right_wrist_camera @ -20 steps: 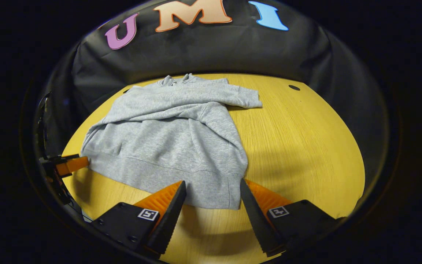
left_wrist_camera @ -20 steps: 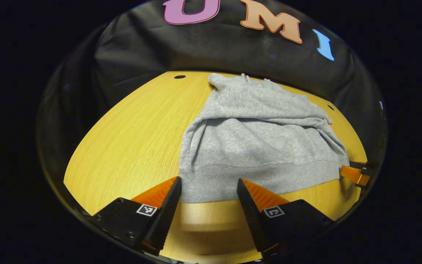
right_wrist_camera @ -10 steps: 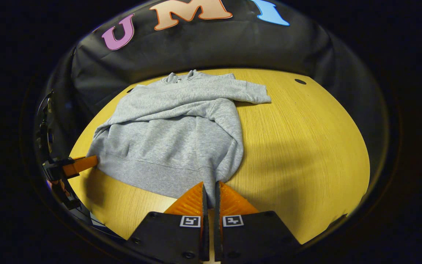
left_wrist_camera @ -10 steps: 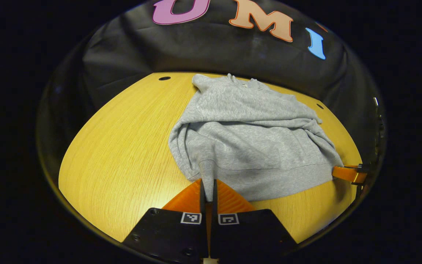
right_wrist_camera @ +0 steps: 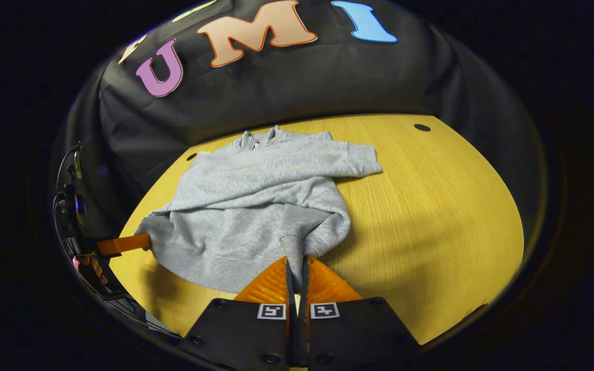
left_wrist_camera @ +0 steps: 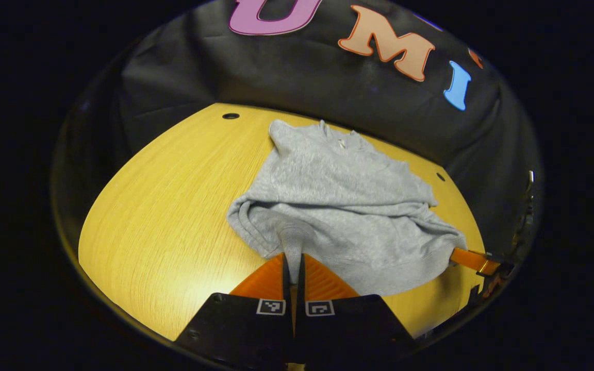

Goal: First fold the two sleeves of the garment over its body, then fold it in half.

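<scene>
While both lean low over the table [left_wrist_camera: 163, 206], left tongs [left_wrist_camera: 293, 257] and right tongs [right_wrist_camera: 297, 260] pinch the sweatshirt [left_wrist_camera: 338, 201] hem.

no readable text or numbers, square coded markers on the tool [left_wrist_camera: 293, 263] fingers, not legible as words

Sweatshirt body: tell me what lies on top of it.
On the sweatshirt, the folded sleeves lie across its upper body, one cuff reaching onto the table. Both tongs, left tongs and right tongs, pinch the hem. Chest beneath sleeves is covered.
</scene>
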The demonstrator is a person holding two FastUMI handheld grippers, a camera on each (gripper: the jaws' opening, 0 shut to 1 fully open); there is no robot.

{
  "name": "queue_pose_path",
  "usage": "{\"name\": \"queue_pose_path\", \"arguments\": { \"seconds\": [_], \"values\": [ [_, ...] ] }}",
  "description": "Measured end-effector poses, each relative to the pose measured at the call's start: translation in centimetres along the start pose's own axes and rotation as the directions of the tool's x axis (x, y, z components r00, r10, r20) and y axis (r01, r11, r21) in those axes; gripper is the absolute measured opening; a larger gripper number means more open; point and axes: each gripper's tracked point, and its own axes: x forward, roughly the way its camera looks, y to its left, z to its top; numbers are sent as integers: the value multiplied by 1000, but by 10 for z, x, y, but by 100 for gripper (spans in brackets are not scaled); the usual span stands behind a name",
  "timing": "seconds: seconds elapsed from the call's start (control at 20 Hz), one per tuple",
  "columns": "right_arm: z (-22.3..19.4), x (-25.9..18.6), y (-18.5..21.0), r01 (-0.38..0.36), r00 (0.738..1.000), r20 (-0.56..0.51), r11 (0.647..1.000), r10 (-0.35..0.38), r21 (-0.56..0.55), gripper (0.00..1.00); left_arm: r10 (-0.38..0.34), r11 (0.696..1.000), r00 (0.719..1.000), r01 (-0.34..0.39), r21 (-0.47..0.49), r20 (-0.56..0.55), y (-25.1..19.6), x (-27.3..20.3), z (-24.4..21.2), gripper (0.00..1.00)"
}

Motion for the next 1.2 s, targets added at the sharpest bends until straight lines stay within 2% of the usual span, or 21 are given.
{"name": "queue_pose_path", "arguments": {
  "seconds": [0.25,0.4,0.55,0.8,0.95,1.0,1.05,1.1,1.15,1.2],
  "values": [
    [51,16,4,-23,998,66,1000,23,-8,3,-37,999,997,37,11,64,-9,16,55,0],
    [90,44,5,-33,995,92,999,34,-9,2,-47,998,991,43,38,122,-17,36,100,0],
    [120,75,8,-45,994,100,999,45,-5,3,-38,999,991,36,19,131,-20,66,126,0],
    [135,129,2,-58,998,34,997,57,47,3,3,1000,991,-1,-11,135,-15,122,153,0],
    [132,153,2,-63,998,-2,997,63,51,3,31,1000,995,-30,-3,94,-8,150,145,0],
    [129,162,0,-64,998,-21,996,65,68,5,43,999,996,-43,0,78,-5,162,140,0],
    [127,171,0,-73,996,-37,993,77,98,3,49,999,997,-49,-3,60,-3,171,134,0],
    [127,174,-1,-80,995,-44,989,86,124,4,52,999,997,-52,-6,59,-2,175,133,0],
    [126,176,-1,-86,995,-46,985,94,149,13,54,999,997,-54,-8,63,-2,177,134,0],
    [128,175,-4,-83,995,-47,982,92,170,13,58,998,996,-57,-8,69,-2,179,136,1]
  ]
}}
